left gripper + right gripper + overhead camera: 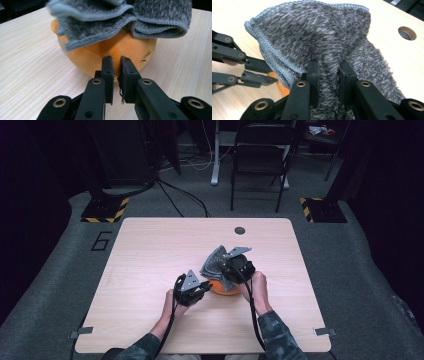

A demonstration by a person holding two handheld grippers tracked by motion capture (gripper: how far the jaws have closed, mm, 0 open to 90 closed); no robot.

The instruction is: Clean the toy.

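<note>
Cloth (322, 42) bunched between right gripper (329, 75) fingers (313, 72).

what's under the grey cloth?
An orange rounded object sits under the grey cloth, on the table. Its lower front shows, pinched by the left gripper; its top is covered.

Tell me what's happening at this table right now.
A person seated at the light wooden table works with a two-jaw gripper in each hand. The right gripper is clamped on a fuzzy grey knitted cloth and holds it draped over a round orange bowl-like object. The left gripper has its jaws nearly closed on the orange object's rim, apparently steadying it. It looks like the cloth is being used to wipe or cover the object.
</note>
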